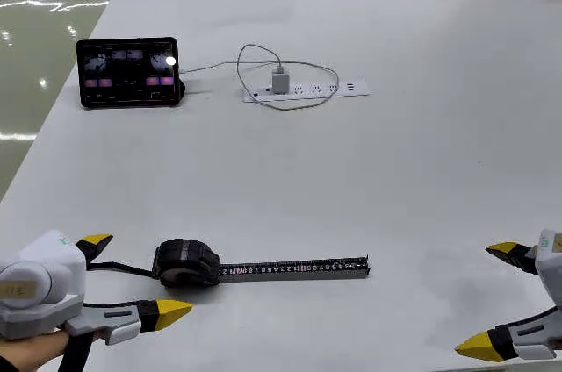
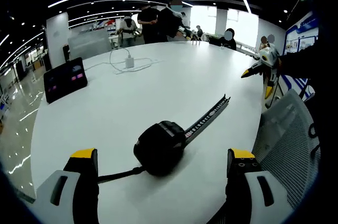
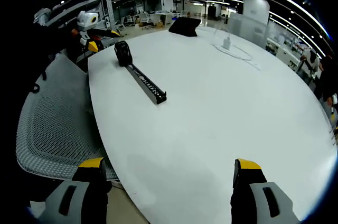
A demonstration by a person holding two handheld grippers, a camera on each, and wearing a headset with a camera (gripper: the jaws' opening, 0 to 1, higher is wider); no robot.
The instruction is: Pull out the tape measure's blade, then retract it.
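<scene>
The black tape measure [image 1: 186, 262] lies on the white bench [image 1: 395, 153] in the lower left of the head view, its blade [image 1: 294, 268] drawn out to the right and seemingly lying flat on the surface, ending near the lower middle of the frame. A thin black strap [image 1: 123, 267] trails from the case towards the left edge. The left gripper [image 1: 140, 274] sits just left of the case; its yellow-tipped fingers [image 1: 167, 309] are spread wide and grasp nothing, and in the left gripper view the case lies between and ahead of them. The right gripper [image 1: 481, 300] is at the lower right, well apart from the blade's end, its fingers likewise released. In the upper left stands a lit tablet [image 1: 129, 72], a cable [image 1: 250, 52] linking it to a charger [image 1: 280, 82] on a power strip [image 1: 307, 89].
</scene>
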